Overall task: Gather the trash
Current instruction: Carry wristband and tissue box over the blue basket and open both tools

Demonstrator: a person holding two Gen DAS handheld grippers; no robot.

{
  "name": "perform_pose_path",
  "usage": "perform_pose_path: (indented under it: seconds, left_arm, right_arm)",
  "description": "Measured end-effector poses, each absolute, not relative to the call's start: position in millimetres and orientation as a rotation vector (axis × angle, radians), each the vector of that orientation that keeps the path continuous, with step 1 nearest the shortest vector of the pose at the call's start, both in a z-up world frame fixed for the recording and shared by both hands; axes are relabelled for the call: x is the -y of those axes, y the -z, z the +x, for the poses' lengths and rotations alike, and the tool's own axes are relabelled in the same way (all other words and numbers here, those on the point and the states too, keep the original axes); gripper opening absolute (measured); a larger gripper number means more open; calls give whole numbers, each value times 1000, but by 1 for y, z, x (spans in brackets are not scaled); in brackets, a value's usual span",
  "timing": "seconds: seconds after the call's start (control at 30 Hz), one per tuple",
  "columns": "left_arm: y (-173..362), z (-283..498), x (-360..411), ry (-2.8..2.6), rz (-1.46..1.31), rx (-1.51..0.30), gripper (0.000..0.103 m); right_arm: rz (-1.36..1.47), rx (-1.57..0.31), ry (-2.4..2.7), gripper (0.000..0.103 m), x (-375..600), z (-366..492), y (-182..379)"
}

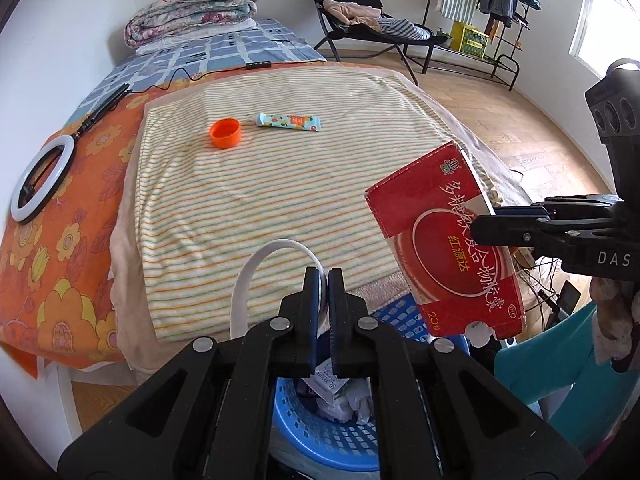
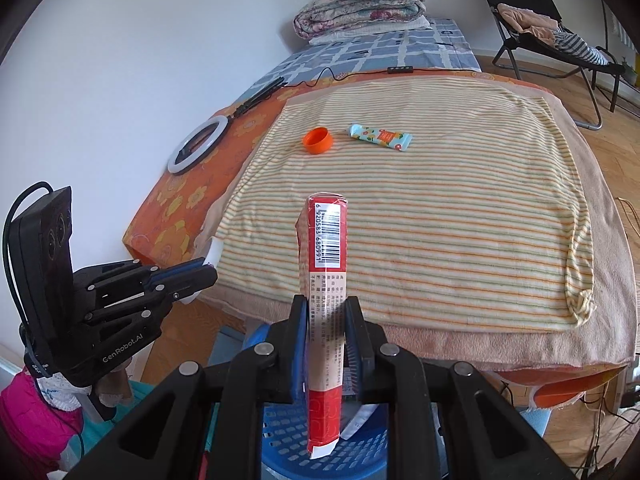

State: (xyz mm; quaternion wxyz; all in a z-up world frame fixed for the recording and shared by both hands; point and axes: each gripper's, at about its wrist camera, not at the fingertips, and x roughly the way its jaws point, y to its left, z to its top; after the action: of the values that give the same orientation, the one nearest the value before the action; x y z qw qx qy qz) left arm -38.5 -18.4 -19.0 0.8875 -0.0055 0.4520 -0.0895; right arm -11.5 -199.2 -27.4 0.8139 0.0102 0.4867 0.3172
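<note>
A blue basket (image 2: 320, 446) of crumpled paper sits nearest, below the bed's edge. Above the basket, the right gripper (image 2: 325, 308) clamps a red box (image 2: 325, 280); beside it, the left gripper (image 1: 324, 280) pinches a white strip (image 1: 256, 268). Beyond the basket, a striped blanket (image 1: 280, 200) carries an orange cap (image 1: 226, 133) and a tube (image 1: 289, 122). Farther off are folded quilts (image 1: 192, 12) and a black chair (image 1: 348, 4).

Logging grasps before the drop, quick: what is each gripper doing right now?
Left gripper: closed on the white handle of the blue basket.
Right gripper: closed on the red box.
</note>
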Motion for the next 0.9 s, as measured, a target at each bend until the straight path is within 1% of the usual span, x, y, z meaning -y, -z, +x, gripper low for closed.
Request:
perform_pose_path:
  seconds: [0.43, 0.9]
  left_arm:
    - [72, -69, 45, 229, -6, -1048, 3]
    - [115, -81, 61, 276, 16, -1160, 3]
  right_arm:
    - [-54, -1088, -700, 17, 197, -62, 60]
    - [-69, -1188, -709, 17, 192, -71, 102]
